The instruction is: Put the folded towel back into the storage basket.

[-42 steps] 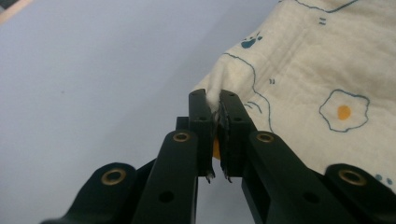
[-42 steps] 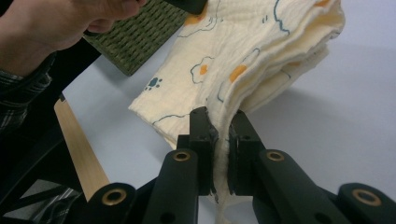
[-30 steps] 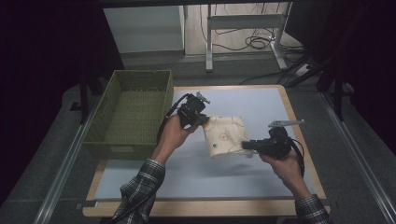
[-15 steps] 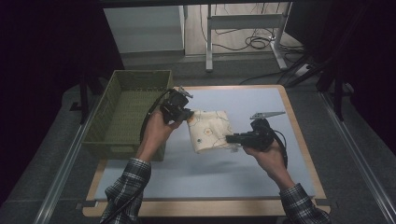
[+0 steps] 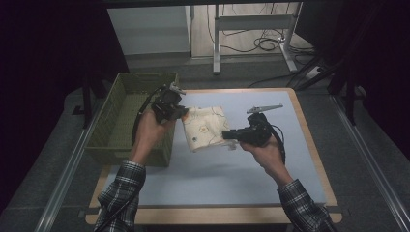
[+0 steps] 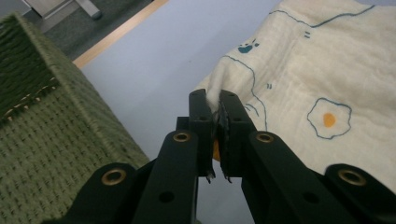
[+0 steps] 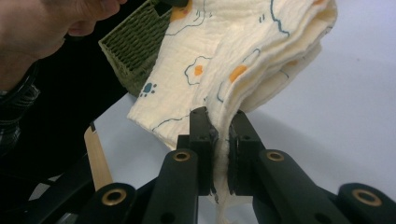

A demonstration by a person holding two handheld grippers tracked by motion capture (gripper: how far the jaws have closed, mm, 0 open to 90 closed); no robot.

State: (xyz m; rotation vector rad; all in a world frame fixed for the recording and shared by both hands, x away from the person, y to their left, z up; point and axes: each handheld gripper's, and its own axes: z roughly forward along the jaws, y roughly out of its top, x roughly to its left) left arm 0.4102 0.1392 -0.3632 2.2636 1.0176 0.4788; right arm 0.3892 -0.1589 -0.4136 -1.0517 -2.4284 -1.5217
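Cream cloth (image 5: 205,128): folded, printed with fried eggs and blue outlines; I had it hanging in the air between both grippers, above the pale blue table (image 5: 212,179), just beside the basket.
Left gripper (image 5: 180,112): my jaws were pinched tight on the cloth's corner nearest the basket.
Right gripper (image 5: 228,136): jaws clamped on the layered edge at the opposite side.
Green woven basket (image 5: 126,140): sat at the table's left edge, close under my left hand (image 5: 150,130).
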